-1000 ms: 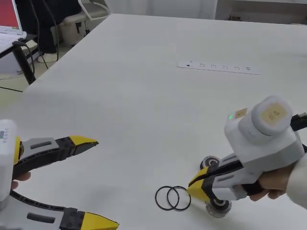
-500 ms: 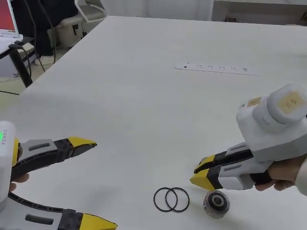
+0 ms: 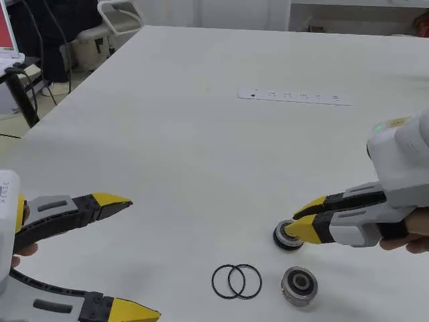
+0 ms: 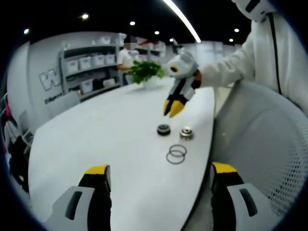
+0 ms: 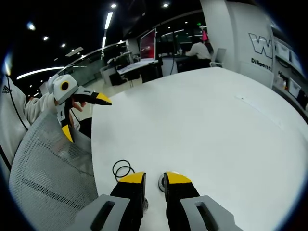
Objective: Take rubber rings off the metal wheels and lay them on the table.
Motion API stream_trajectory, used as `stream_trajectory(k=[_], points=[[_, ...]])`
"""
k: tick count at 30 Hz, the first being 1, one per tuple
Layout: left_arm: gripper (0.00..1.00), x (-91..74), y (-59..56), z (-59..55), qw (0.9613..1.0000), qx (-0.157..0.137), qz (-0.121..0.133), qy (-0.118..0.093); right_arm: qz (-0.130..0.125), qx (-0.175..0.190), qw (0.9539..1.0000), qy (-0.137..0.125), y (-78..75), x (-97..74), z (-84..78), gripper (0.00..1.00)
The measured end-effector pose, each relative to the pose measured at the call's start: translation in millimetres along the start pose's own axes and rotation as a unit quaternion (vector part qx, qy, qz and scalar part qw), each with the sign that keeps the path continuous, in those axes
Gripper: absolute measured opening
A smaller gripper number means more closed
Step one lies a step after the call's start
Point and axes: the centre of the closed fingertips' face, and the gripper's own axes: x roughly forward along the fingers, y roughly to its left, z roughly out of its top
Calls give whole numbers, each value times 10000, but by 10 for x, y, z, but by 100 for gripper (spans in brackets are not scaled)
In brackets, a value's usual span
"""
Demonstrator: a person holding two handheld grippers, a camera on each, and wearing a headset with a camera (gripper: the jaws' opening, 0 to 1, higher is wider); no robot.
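Two jaws of my left gripper [image 3: 142,257] gape, empty, near left. Both rubber rings [image 3: 236,281] lie near-centre on the table [image 3: 201,134]. My right gripper [image 3: 293,225] has shifted off them to the far wheel [image 3: 287,239], jaws nearly closed; I cannot tell if it grips. Next ring, I judge.

My right gripper's [image 3: 292,225] tips cover most of the far wheel [image 3: 282,240]. I can't tell whether they pinch it, or whether its ring is on. My left gripper [image 3: 144,257] runs off the near-left edge.
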Motion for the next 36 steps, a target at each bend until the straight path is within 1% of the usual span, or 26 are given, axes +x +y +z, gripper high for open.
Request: stream_trajectory(k=[4, 9, 12, 14, 17, 19, 21, 23, 25, 28, 36], points=[[86, 5, 15, 20, 10000, 11, -8, -19, -125, 150, 9998, -39, -82, -58, -57, 13], [86, 23, 33, 52, 10000, 34, -50, -27, -161, 196, 9997, 38, -110, -89, -172, 13], [86, 37, 60, 92, 9999, 117, -42, 1, -188, 280, 9994, 49, -132, -105, -224, 13], [86, 40, 79, 137, 9999, 162, -33, -33, -196, 292, 9994, 68, -130, -113, -261, 13], [86, 61, 106, 238, 9997, 199, -61, -117, -213, 304, 9993, 109, -140, -125, -310, 13], [85, 79, 118, 290, 9995, 275, -97, -132, -222, 342, 9991, 106, -146, -137, -334, 13], [85, 101, 132, 321, 9993, 340, -136, -96, -253, 355, 9990, 120, -157, -149, -360, 13], [85, 121, 152, 364, 9989, 422, -148, -122, -263, 379, 9989, 124, -163, -163, -387, 13], [84, 142, 162, 402, 9988, 437, -183, -134, -263, 413, 9987, 116, -162, -178, -410, 13], [84, 196, 179, 494, 9981, 526, -253, -191, -288, 436, 9985, 135, -173, -193, -443, 13], [82, 395, 208, 671, 9955, 791, -478, -216, -337, 528, 9980, 100, -202, -226, -480, 13]])
